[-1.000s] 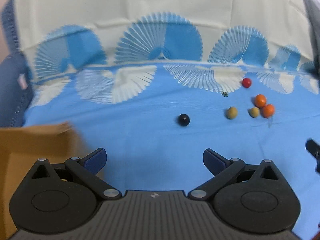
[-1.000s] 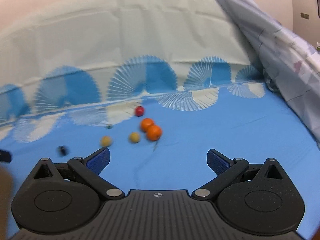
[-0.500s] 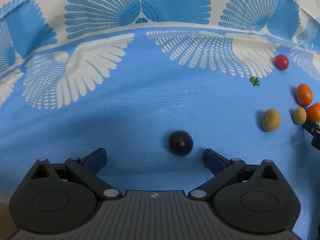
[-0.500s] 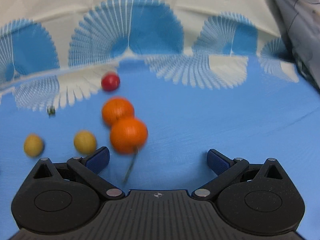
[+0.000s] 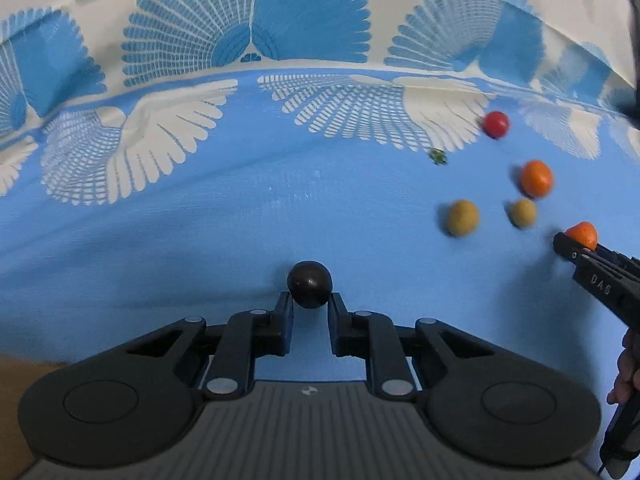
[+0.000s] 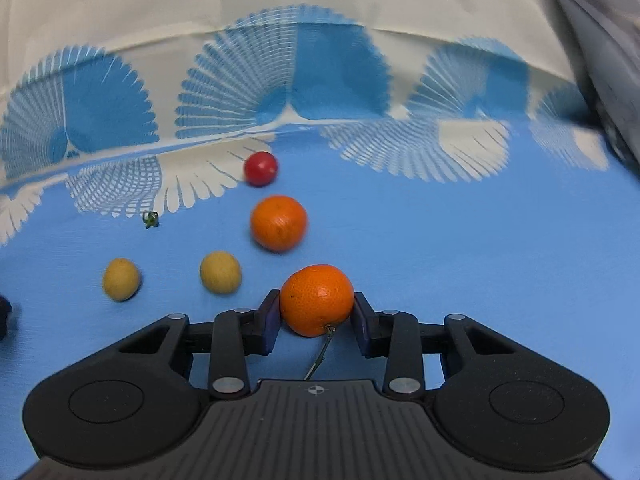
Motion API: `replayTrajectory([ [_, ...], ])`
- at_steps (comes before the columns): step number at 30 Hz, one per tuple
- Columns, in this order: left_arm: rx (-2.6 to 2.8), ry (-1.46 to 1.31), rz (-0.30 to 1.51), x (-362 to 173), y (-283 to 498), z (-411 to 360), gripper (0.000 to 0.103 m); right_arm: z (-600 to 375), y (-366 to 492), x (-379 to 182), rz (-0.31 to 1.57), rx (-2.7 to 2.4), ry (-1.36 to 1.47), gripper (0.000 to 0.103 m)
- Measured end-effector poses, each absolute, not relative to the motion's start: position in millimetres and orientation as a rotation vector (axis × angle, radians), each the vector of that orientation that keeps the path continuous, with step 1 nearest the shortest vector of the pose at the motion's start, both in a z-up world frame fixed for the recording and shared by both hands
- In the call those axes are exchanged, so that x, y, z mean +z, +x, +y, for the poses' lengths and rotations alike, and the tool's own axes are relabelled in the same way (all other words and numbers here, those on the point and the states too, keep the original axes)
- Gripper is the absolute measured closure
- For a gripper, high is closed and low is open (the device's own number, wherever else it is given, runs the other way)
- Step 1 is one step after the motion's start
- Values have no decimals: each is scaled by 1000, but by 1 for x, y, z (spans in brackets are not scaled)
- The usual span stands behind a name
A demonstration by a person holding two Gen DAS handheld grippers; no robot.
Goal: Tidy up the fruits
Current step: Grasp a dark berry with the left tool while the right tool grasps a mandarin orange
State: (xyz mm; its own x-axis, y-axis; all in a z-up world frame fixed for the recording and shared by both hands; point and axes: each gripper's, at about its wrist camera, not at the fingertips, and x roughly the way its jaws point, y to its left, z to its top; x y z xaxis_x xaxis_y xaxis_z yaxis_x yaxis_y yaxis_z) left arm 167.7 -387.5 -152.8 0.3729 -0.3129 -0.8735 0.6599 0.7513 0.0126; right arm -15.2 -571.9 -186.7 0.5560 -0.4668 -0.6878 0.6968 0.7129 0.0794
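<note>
A small dark round fruit (image 5: 309, 283) rests on the blue cloth, and my left gripper (image 5: 310, 301) is shut on it, a pad on each side. An orange with a thin stem (image 6: 317, 298) sits between the pads of my right gripper (image 6: 316, 300), whose jaws are closing and touch both its sides. The left wrist view shows that right gripper (image 5: 576, 246) at the right edge with the orange (image 5: 583, 233) at its tip. Loose on the cloth lie a second orange (image 6: 279, 222), a red tomato (image 6: 260, 168) and two yellowish fruits (image 6: 220, 272) (image 6: 121, 279).
A blue cloth with white fan patterns (image 5: 180, 232) covers the surface and rises into a cream backdrop behind. A tiny green calyx (image 6: 151, 219) lies left of the tomato. Grey bedding (image 6: 600, 40) is heaped at the far right. A brown cardboard edge (image 5: 16, 392) shows at lower left.
Both grippers came down and forward to the fruit, then closed: the left on the dark fruit, the right around the nearer orange. The cardboard box slid out of the left view.
</note>
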Motion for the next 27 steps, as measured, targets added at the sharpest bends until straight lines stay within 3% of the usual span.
replayTrajectory([
  [15, -677, 372, 883, -31, 53, -240, 88, -419, -142, -66, 558, -597, 464, 65],
  [22, -683, 337, 934, -41, 51, -195, 87, -372, -164, -54, 575, -606, 431, 64],
  [24, -699, 352, 955, -55, 52, -204, 84, -376, -168, -64, 601, -634, 462, 64],
  [27, -751, 376, 993, -79, 53, -231, 55, -387, -172, -79, 628, -664, 506, 64],
])
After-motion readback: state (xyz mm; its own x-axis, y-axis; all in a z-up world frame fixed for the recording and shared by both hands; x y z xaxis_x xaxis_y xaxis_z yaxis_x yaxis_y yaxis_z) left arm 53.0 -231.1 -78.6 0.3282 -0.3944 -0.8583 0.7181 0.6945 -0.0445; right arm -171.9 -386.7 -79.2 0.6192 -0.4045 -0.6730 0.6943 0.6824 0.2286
